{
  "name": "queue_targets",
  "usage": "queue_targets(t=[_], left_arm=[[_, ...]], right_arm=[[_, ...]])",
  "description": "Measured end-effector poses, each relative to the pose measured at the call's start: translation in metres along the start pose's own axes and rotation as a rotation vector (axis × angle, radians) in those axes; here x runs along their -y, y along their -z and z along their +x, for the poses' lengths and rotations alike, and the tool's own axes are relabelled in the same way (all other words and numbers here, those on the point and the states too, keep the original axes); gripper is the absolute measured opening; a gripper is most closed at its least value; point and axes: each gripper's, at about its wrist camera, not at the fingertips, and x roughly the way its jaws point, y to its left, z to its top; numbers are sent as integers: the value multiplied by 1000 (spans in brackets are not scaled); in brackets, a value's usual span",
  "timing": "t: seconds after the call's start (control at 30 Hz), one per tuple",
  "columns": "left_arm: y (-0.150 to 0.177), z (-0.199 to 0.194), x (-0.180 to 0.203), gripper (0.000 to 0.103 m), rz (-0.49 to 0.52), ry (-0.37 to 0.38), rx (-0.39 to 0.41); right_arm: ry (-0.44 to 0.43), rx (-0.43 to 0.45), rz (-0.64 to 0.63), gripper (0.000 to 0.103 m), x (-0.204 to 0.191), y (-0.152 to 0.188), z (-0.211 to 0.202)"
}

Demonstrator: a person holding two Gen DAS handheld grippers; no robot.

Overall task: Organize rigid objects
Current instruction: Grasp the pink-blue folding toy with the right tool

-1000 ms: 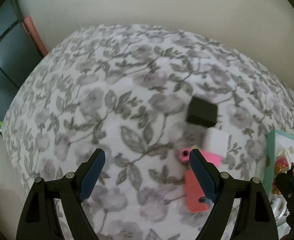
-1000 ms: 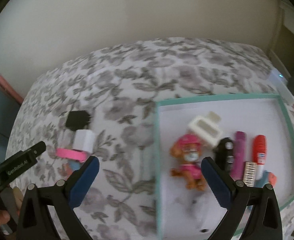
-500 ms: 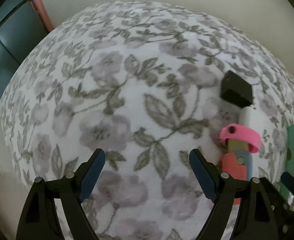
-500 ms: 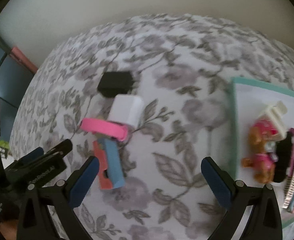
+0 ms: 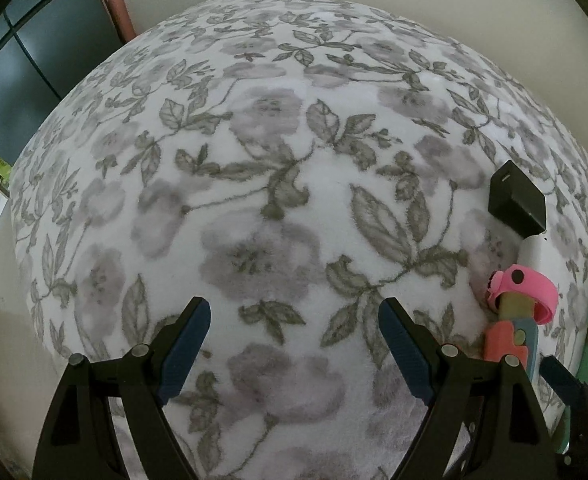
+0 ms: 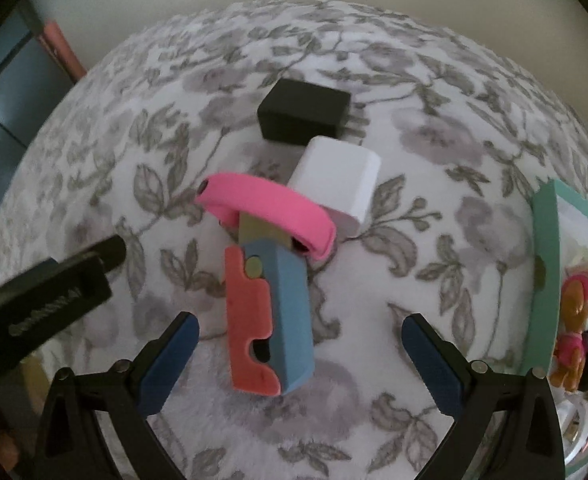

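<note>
A red and blue block toy (image 6: 268, 320) lies on the floral blanket, between and just ahead of my open right gripper (image 6: 299, 356). A pink band (image 6: 266, 208) loops over its far end. A white charger (image 6: 339, 184) and a black charger (image 6: 303, 114) lie beyond it. My left gripper (image 5: 294, 348) is open and empty over bare blanket; the same pile shows at its right: toy (image 5: 511, 342), pink band (image 5: 523, 290), black charger (image 5: 515, 204).
A teal-rimmed white tray (image 6: 543, 276) at the right holds a pup figure (image 6: 577, 320) and other small items. The left gripper's body (image 6: 42, 304) sits left of the toy. A wall lies beyond the blanket; a dark cabinet (image 5: 22, 64) stands at the far left.
My right gripper has swung left from over the tray and come down close to the red and blue toy. My left gripper has shifted left, so the pile now sits at its right edge.
</note>
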Motion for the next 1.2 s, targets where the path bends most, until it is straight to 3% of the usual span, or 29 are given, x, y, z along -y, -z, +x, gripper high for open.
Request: queue_targets(t=[0.13,0.37,0.53,1.2], left_arm=[[1,-1,2,87,6,1,2],[2,-8,11,87,17,29,4],[3,-8,21,87,32,74,-5],[13,-14,40,87,71,140,1]], right_arm=[[7,31,2,90,-2,-4,0],[7,40,-51,56,-18,-8,0],[-42,31,-32,47,-14,-3,-5],[-95,-50,-33,46,29,32,-23]])
